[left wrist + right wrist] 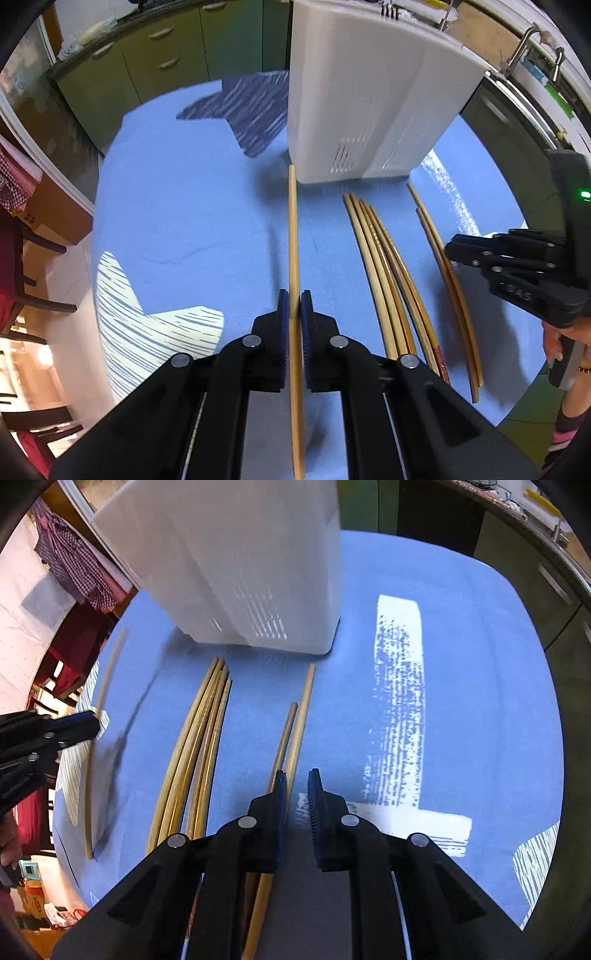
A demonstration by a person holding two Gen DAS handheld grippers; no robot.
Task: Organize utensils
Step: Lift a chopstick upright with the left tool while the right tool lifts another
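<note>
My left gripper (294, 306) is shut on a single wooden chopstick (293, 236), held just above the blue tablecloth and pointing at the white slotted utensil holder (362, 103). A bundle of several chopsticks (384, 269) lies to its right, and a further pair (448, 273) lies beyond. My right gripper (297, 786) stands narrowly open and empty over the cloth, just right of that pair (295, 731). The bundle (199, 738) and the holder (251, 568) show in the right wrist view, with the left gripper (88, 723) and its held chopstick (107, 679) at far left.
The blue tablecloth (192, 229) carries striped star and angular prints (400, 701). Green kitchen cabinets (155, 59) and a sink counter ring the table. Chairs and a red checked cloth (70, 561) stand off the left side.
</note>
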